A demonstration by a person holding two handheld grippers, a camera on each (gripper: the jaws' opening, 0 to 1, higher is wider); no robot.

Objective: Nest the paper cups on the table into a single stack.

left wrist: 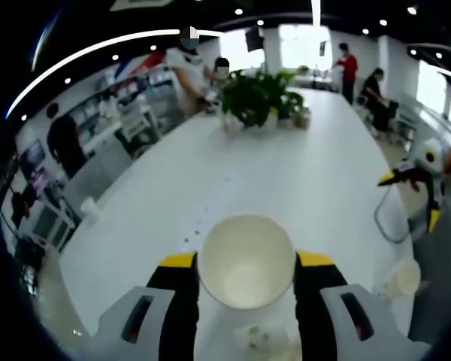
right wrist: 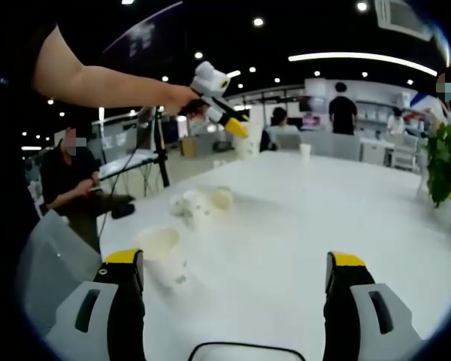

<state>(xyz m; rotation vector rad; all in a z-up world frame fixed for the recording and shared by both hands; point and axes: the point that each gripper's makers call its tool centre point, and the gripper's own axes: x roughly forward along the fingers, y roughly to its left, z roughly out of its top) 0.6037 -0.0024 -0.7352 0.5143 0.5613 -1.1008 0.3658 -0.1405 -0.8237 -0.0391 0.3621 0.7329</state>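
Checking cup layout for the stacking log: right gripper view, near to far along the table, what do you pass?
Upright paper cup by the near edge → tipped cups lying on their sides → lone cup at the far end of the white table.

No readable text or labels anywhere.

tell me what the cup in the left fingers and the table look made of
Cup: likely paper, matte off-white inside, with a thin rolled rim. Table: smooth white top with a soft sheen from the ceiling lights, perhaps laminate or painted board; the pictures don't settle which.
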